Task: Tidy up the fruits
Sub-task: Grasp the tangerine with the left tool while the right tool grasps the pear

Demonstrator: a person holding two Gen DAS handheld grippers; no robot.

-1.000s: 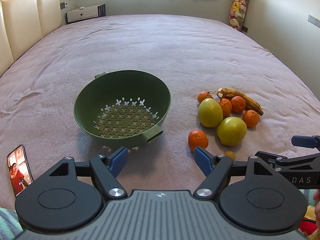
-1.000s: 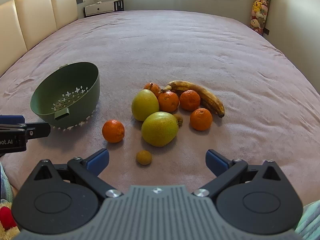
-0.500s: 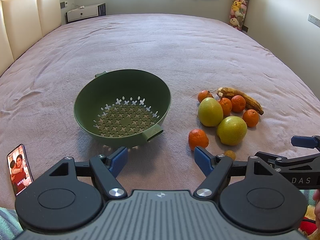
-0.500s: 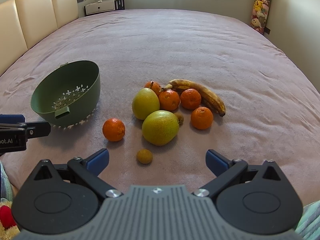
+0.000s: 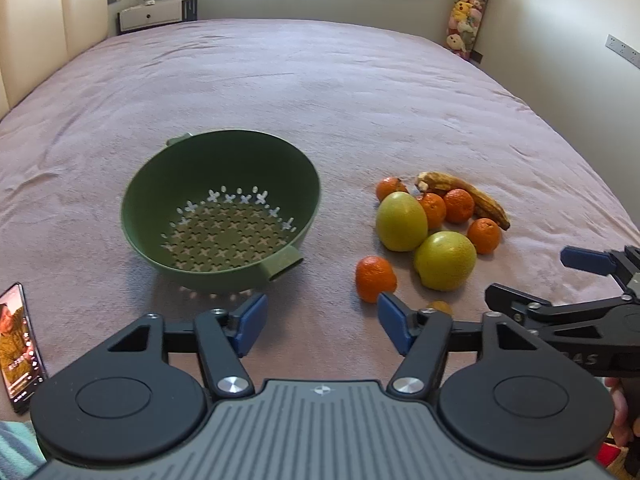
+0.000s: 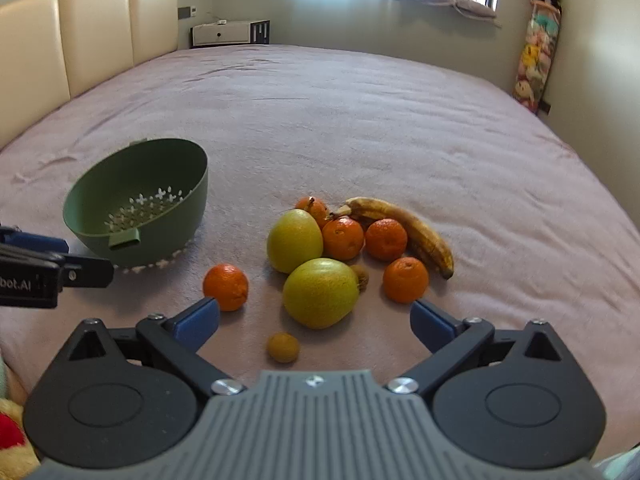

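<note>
Nothing yet sits in the perforated green plastic colander (image 5: 220,216).
Both grippers, left gripper (image 5: 320,322) and right gripper (image 6: 314,320), are empty with jaws narrowing, hovering near it; loose round orange tangerines (image 6: 225,286) wait beside it.

On the bed (image 6: 360,128) the colander (image 6: 140,200) sits left of the fruit cluster, well apart from it. Two pears (image 6: 295,240) lie at the cluster's near left, mandarins (image 6: 343,238) just behind and right of them, and the banana (image 6: 404,226) along the far right edge. One mandarin (image 6: 225,286) lies apart between colander and pears. A small fruit (image 6: 283,347) lies nearest, before the front pear. A phone (image 5: 18,350) lies at the bed's near left edge.
</note>
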